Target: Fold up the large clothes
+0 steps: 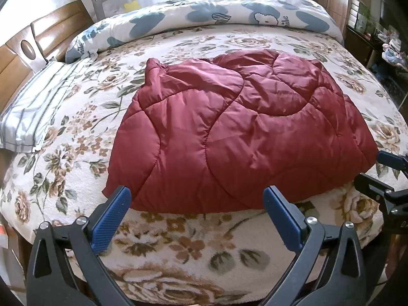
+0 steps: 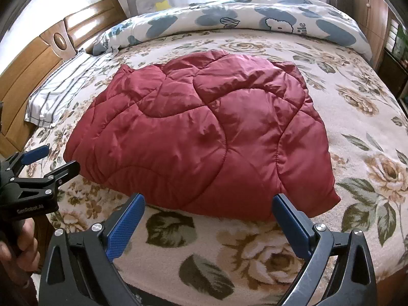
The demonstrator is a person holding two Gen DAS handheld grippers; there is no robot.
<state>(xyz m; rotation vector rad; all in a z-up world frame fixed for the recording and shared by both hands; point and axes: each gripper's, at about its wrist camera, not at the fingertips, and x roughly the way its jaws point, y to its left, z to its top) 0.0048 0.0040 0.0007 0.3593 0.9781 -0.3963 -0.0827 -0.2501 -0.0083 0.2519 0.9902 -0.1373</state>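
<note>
A dark red quilted padded garment (image 1: 229, 132) lies folded in a rough rectangle in the middle of the bed; it also shows in the right wrist view (image 2: 199, 137). My left gripper (image 1: 197, 199) is open and empty, just short of the garment's near edge, toward its left corner. My right gripper (image 2: 209, 204) is open and empty, just short of the near edge, toward its right corner. The right gripper also shows at the right edge of the left wrist view (image 1: 377, 170), and the left gripper shows at the left edge of the right wrist view (image 2: 48, 158).
The bed is covered by a floral blanket (image 1: 178, 244). A rolled blue-and-white duvet (image 1: 204, 17) lies along the far side. A striped pillow (image 1: 33, 107) lies at the left by the wooden headboard (image 1: 51, 33). Shelves and clutter (image 1: 377, 38) stand at the right.
</note>
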